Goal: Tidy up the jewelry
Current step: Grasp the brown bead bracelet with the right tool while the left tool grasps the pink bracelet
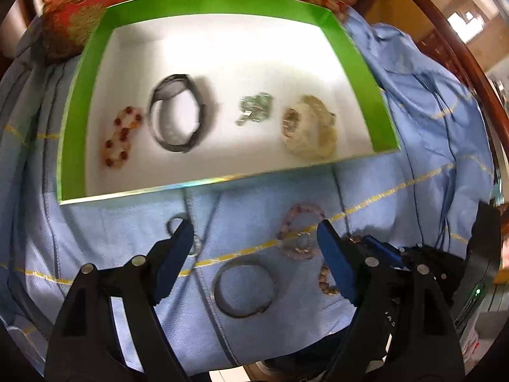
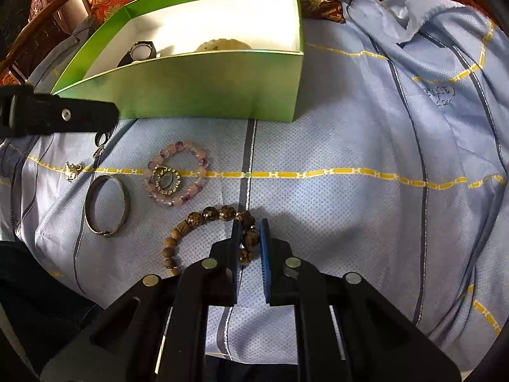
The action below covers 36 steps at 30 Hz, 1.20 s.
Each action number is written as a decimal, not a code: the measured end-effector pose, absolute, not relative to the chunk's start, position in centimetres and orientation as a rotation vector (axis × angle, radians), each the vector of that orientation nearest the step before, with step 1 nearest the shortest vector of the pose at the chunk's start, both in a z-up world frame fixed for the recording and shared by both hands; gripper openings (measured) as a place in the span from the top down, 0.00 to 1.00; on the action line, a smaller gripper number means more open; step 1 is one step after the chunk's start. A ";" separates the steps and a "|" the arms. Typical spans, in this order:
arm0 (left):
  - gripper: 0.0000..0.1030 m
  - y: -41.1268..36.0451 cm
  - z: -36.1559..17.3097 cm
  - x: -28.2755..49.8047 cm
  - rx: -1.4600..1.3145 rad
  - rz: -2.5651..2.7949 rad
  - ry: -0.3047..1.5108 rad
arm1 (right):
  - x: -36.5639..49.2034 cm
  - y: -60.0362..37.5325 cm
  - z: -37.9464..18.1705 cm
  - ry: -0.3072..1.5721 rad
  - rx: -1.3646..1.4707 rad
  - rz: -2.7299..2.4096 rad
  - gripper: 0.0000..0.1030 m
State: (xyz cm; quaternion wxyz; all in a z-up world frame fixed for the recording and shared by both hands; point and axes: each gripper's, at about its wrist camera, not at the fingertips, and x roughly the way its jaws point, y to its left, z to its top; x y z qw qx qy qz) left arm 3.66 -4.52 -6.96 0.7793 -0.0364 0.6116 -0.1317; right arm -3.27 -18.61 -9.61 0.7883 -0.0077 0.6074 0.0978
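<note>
The right gripper (image 2: 249, 222) had pinched the brown wooden-bead bracelet (image 2: 203, 219), presumably bound for the green box (image 2: 191, 89); the left gripper (image 1: 254, 235) hung wide, empty.

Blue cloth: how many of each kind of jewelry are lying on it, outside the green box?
Beaded bracelets: 2 (pink one, brown one)
Metal bangle: 1
Small gold ring, lying on the pink one: 1
Tiny silver charm: 1
Small dark metal loop, partly hidden: 1
Total: 6
</note>
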 end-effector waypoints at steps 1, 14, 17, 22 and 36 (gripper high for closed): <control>0.28 -5.0 -7.0 3.6 -0.061 -0.301 1.319 | -3.3 -18.5 -9.7 1.309 -0.018 0.212 0.89; 0.67 -10.3 -11.6 4.1 0.116 -0.283 1.381 | -3.0 -18.7 -10.2 1.315 -0.019 0.221 0.89; 0.63 -10.5 -11.5 4.1 0.080 -0.300 1.379 | -2.9 -18.6 -10.2 1.315 -0.027 0.222 0.89; 0.66 -10.2 -11.4 4.4 0.023 -0.309 1.366 | -2.8 -18.5 -10.3 1.315 -0.030 0.215 0.89; 0.92 -7.0 -10.5 4.9 0.038 -0.193 1.341 | -3.1 -17.9 -10.2 1.315 -0.049 0.191 0.89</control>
